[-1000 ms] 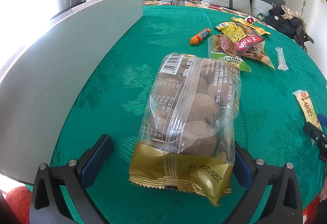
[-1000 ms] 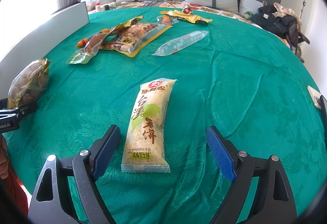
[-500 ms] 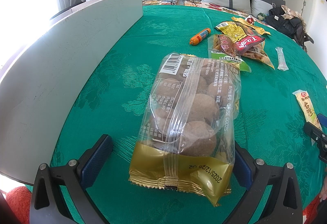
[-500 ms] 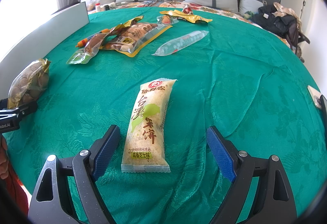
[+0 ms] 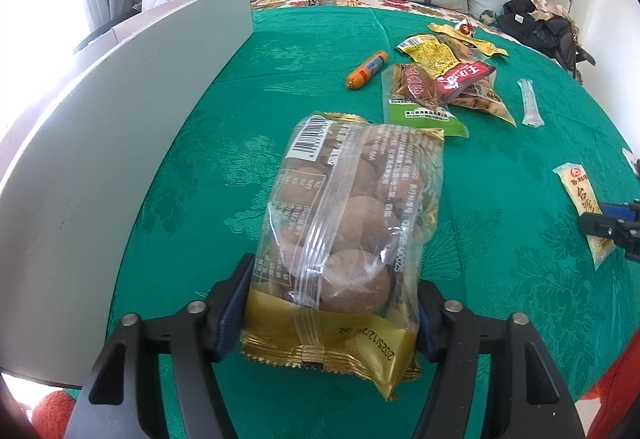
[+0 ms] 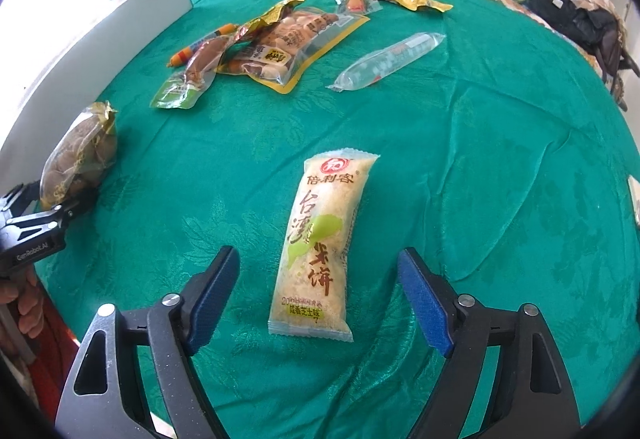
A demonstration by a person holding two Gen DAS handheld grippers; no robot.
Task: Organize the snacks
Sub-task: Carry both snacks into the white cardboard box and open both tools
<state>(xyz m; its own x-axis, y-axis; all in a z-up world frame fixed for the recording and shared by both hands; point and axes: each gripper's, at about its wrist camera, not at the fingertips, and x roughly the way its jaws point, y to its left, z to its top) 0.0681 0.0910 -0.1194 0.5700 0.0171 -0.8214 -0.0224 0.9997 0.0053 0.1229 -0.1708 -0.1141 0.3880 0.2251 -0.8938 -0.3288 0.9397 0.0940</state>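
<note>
Left gripper [image 5: 332, 313] closing on the bun bag [image 5: 344, 239] for lifting; right gripper [image 6: 318, 297] closing astride the untouched rice cracker [image 6: 320, 247].

Both our grippers point down over the green-clothed bed, jaws closing.

Our left gripper [image 5: 332, 313], near the bed's left edge, has its blue pads pressed on the bun bag's [image 5: 352, 223] sides. Our right gripper [image 6: 318, 289] straddles the rice cracker pack [image 6: 320, 243], pads still clear of it. Fingers [image 6: 24, 299] of our left hand grip the left handle.
</note>
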